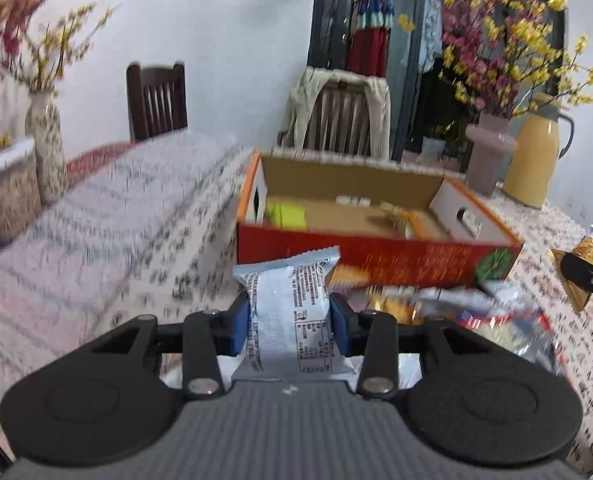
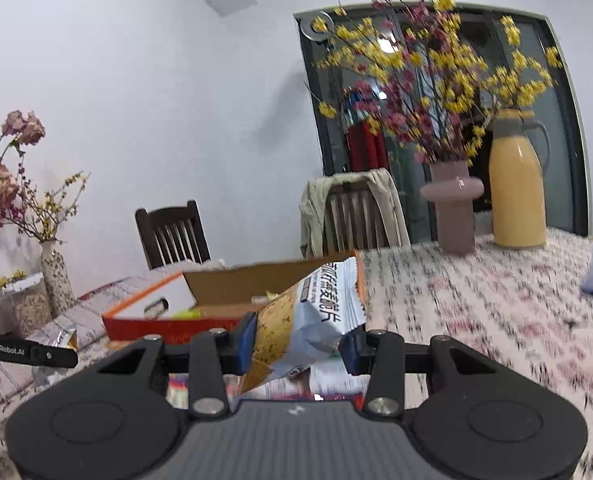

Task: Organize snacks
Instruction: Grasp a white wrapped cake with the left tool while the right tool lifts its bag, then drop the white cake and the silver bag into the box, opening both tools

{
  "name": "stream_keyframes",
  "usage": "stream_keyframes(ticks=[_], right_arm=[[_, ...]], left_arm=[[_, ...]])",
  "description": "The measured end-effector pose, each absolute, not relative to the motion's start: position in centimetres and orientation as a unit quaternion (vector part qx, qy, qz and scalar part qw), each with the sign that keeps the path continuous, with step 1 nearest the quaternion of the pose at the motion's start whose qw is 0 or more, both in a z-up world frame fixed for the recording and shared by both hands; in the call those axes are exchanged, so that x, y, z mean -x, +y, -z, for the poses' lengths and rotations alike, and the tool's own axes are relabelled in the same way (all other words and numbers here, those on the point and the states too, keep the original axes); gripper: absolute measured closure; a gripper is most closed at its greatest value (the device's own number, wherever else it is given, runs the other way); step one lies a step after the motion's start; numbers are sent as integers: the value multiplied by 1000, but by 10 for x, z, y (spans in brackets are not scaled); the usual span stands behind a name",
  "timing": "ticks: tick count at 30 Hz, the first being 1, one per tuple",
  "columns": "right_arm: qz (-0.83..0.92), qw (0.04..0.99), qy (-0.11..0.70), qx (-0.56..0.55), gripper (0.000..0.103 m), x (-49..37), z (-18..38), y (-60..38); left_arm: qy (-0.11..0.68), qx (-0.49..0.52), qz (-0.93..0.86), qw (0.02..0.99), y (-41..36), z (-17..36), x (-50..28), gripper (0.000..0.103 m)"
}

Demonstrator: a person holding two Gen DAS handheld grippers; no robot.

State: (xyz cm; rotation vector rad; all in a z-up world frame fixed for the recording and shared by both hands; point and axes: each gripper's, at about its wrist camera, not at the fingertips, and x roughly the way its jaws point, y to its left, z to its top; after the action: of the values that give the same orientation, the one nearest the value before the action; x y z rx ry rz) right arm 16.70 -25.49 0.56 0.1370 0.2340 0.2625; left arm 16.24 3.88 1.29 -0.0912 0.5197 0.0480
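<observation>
The left gripper pinches a silver-white snack packet between its blue pads, holding it on end above the patterned tablecloth just in front of the open orange cardboard box, which has a few snacks inside. The right gripper clamps a tilted silver and gold snack packet in front of the same box, nearer its right end. More loose packets lie on the cloth just before the box, and a yellow thermos jug stands beyond it.
</observation>
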Motion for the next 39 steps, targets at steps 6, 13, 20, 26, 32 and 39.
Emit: stream_keyframes(ticks=[6,13,20,26,32,39], right_arm=[[-134,985,100,-50,62,-196,-34,-245],[-136,983,120,-21,62,-248,-55,-224],[-116,975,188,6,62,-310,-46,-205],[-115,972,206,3,62,-335,-29,-201],[-127,969,213,2,62,-335,-21,-199],[-116,973,196,-18,0,-324,-23,-207]], left_arm=[[214,28,-22,976,24,-48,-181,61],[191,21,-29,981,6,-68,-221,61],[200,19,-49,978,-4,-57,-271,61],[213,26,-68,974,2,-31,-302,61],[225,28,-65,972,8,-15,-308,61],[188,44,-77,978,10,-19,-291,0]])
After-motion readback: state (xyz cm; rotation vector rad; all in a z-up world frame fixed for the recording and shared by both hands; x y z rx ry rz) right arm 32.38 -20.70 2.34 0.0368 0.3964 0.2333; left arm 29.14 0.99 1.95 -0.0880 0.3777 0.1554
